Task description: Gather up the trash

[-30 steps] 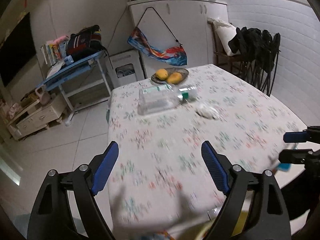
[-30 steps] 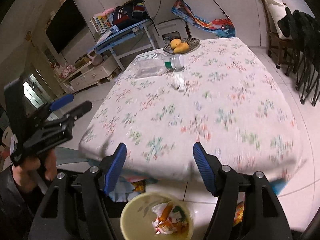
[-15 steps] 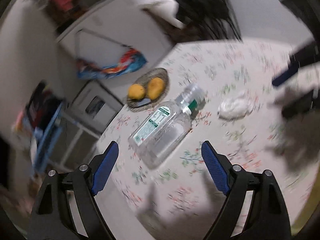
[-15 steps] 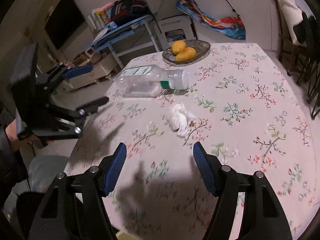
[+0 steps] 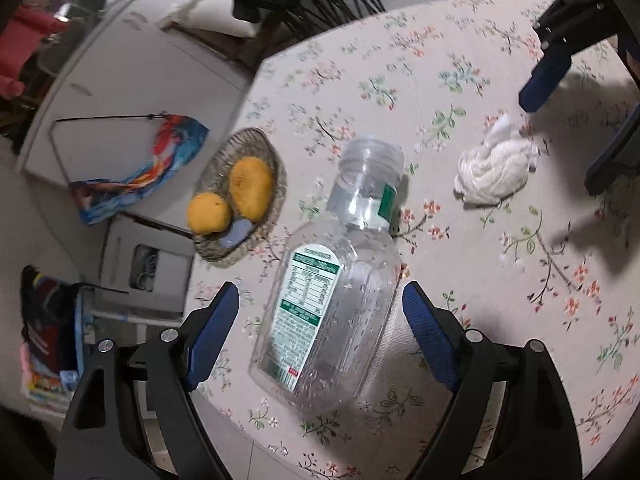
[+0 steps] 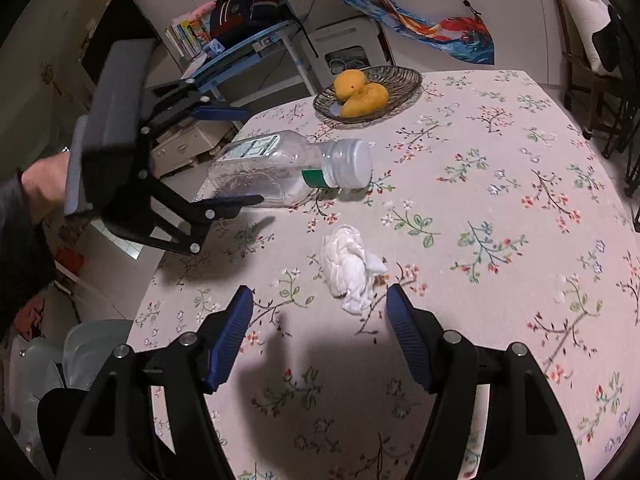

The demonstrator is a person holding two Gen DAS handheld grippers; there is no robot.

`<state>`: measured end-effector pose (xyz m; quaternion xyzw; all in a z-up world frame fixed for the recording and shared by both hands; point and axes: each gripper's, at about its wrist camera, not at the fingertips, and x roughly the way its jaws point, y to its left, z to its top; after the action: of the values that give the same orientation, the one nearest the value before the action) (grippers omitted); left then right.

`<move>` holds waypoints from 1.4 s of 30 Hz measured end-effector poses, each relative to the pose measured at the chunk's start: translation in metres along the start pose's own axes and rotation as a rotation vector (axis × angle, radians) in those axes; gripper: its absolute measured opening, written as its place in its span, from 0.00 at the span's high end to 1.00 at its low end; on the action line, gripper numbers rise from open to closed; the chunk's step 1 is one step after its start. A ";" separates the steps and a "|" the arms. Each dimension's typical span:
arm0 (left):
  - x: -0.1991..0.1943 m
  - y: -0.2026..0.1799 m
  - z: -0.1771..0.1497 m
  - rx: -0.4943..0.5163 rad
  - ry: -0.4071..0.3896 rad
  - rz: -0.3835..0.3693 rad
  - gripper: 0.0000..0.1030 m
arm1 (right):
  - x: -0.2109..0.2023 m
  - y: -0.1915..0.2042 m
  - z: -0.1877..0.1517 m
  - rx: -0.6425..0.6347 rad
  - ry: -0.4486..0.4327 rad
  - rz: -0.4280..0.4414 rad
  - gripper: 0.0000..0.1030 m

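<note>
Nothing collected yet: bottle (image 5: 332,308) and tissue (image 6: 350,266) lie on the surface (image 6: 500,208), left gripper (image 5: 320,316) and right gripper (image 6: 320,320) both released.

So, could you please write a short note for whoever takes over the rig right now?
Left tool: open, empty, its pads either side of the clear plastic bottle, not pressing it.
Right tool: open, empty, lined up just short of the crumpled white tissue.
Things: the bottle lies on its side, capped, near the edge of the floral-clothed table; the tissue lies apart from it; the wicker dish of yellow fruit sits beyond them.
Done: nothing picked up yet.
Left: grasp the bottle and the tissue and bin them; no bin is in view.
</note>
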<state>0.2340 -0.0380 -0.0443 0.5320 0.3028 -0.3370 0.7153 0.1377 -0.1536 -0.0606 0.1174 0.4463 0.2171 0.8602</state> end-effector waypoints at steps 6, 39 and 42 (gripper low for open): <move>0.019 -0.004 -0.004 0.013 0.106 -0.096 0.21 | 0.010 0.000 0.001 -0.028 -0.014 -0.052 0.35; -0.078 -0.071 -0.038 -1.037 0.146 -0.104 0.48 | -0.016 -0.006 -0.040 -0.046 0.056 -0.073 0.80; -0.094 -0.097 -0.047 -1.091 0.131 -0.104 0.48 | -0.022 0.001 -0.051 -0.053 0.067 -0.062 0.80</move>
<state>0.0969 0.0027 -0.0360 0.0884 0.5033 -0.1322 0.8494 0.0850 -0.1632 -0.0738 0.0732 0.4725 0.2057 0.8538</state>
